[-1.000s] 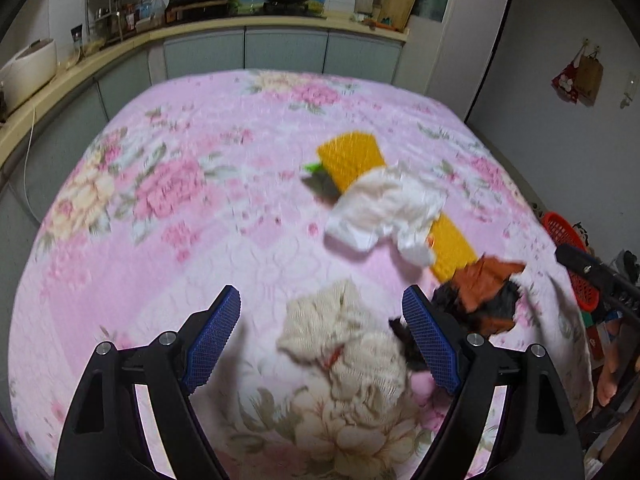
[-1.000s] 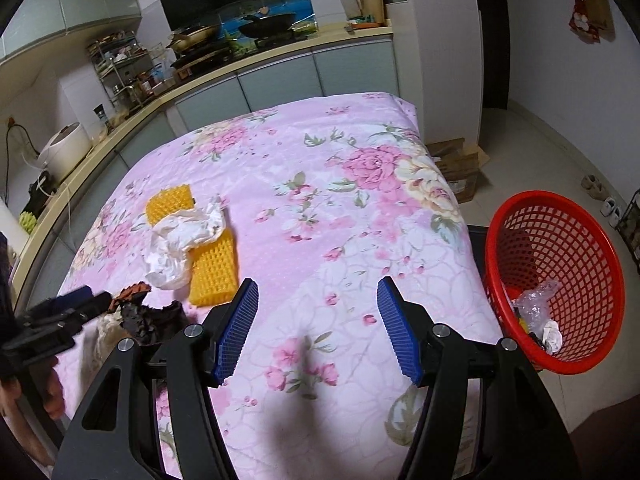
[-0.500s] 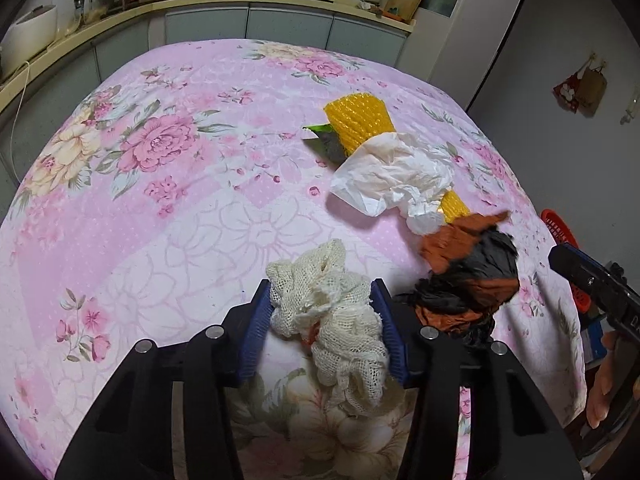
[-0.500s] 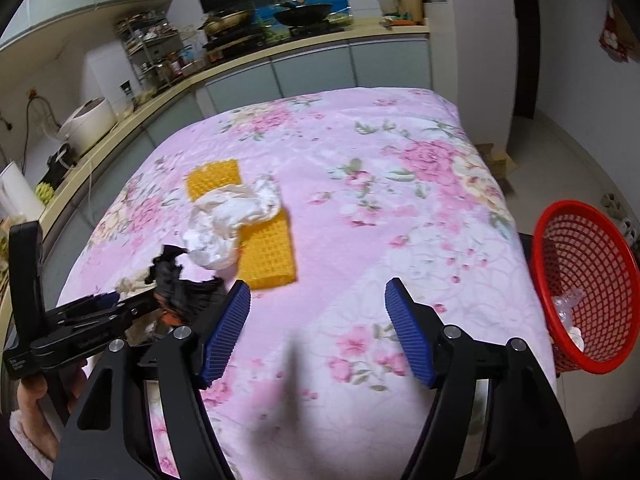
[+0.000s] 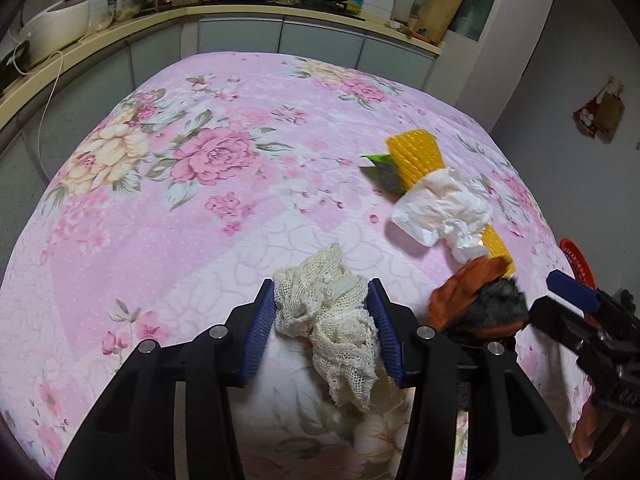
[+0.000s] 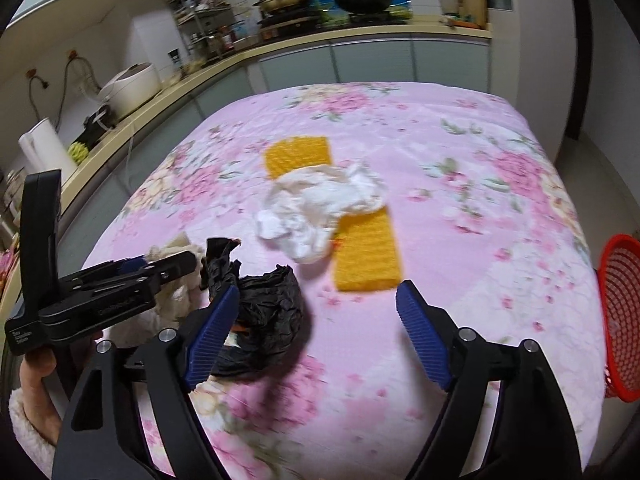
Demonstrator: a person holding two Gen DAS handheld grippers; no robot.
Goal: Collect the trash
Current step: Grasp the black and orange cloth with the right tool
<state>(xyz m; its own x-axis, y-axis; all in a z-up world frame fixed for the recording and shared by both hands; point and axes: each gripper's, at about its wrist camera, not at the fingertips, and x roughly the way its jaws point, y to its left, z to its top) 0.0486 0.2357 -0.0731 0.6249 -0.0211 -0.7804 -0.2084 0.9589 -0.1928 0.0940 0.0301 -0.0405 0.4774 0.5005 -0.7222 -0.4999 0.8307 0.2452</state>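
My left gripper (image 5: 322, 322) is shut on a cream mesh net (image 5: 332, 320) and holds it over the pink floral tablecloth (image 5: 180, 208). A crumpled black and orange bag (image 5: 476, 304) lies just right of it; in the right wrist view the bag (image 6: 264, 312) sits beside my left pad. My right gripper (image 6: 316, 332) is open and empty above the cloth. A white crumpled paper (image 6: 320, 208) lies on a yellow foam sheet (image 6: 368, 252). The left gripper (image 6: 120, 280) also shows in the right wrist view.
A red mesh basket (image 6: 622, 320) stands off the table's right edge. A small green wrapper (image 5: 380, 160) lies beside the yellow sheet. A kitchen counter (image 5: 100, 40) with a rice cooker and pans runs behind the table.
My left gripper closed on the mesh net and lifted it slightly. My right gripper swung left from the basket side toward the black bag.
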